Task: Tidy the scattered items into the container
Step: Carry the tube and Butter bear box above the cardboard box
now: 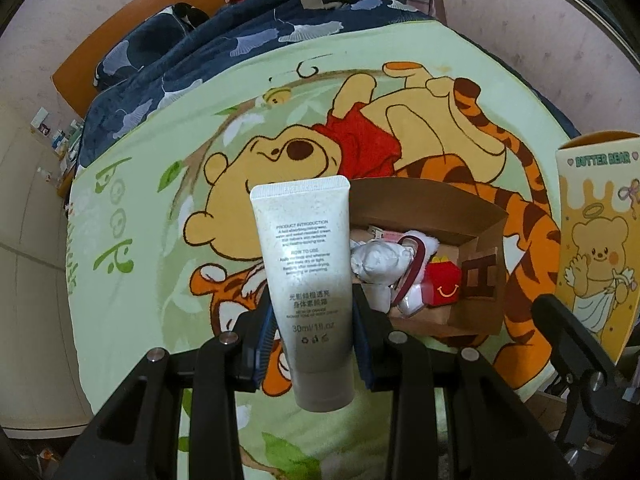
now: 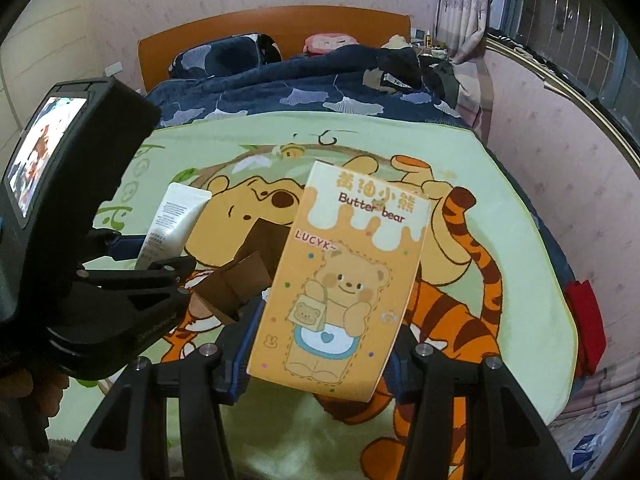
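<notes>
While clamping the tube (image 1: 306, 276), the left hand-held gripper (image 1: 314, 344) overhangs the box (image 1: 472, 276).

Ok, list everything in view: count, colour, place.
tube: 1, white, in left gripper
Butter Bear box: 1, orange-yellow, in right gripper
cardboard box: 1, brown, open, on blanket
plush: 1, white, in cardboard box
red toy box: 1, red, in cardboard box
blanket: 1, pale green, cartoon bear and tiger, on bed
duvet: 1, navy, behind blanket
headboard: 1, orange wood
left gripper: 1, black, shut on tube
right gripper: 1, black, shut on Butter Bear box
</notes>
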`<state>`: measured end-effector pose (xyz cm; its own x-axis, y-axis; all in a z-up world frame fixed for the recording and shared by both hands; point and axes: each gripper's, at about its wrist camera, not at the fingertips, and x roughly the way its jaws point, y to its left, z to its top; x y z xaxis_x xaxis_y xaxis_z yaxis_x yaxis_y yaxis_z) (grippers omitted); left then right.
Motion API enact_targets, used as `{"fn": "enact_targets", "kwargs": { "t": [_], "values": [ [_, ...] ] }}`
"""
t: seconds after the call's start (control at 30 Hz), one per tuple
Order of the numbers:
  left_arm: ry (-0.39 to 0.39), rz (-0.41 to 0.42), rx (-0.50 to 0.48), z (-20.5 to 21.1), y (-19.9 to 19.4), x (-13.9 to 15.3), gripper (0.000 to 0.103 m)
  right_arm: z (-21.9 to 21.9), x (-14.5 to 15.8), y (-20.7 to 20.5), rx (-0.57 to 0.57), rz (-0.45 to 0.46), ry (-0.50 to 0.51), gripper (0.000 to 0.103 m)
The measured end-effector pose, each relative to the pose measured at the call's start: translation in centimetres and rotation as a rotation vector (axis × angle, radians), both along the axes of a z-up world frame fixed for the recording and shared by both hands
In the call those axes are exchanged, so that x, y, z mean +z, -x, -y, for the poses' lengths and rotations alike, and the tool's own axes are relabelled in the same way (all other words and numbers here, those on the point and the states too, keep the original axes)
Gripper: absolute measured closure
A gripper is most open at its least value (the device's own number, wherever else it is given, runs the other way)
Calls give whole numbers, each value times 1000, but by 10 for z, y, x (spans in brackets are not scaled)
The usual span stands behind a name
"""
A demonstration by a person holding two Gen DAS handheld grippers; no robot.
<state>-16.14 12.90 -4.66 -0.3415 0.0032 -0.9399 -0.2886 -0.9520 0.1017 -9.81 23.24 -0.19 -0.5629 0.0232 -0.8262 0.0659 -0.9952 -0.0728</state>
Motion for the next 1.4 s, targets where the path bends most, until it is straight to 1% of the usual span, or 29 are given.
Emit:
{"fn": "enact_targets", "kwargs": {
  "t": [0.33,1.03,1.4],
  "values": [
    [-2,30,-15,-3,14,-13,68,-3,-10,7,-11,31,1,51],
    [-1,77,-17,-6,19,-29,68,-6,-19,13,-3,68,-6,51],
    [8,102,-27,-12,30,-43,68,-9,-34,25,-6,101,-14,51]
  ]
}}
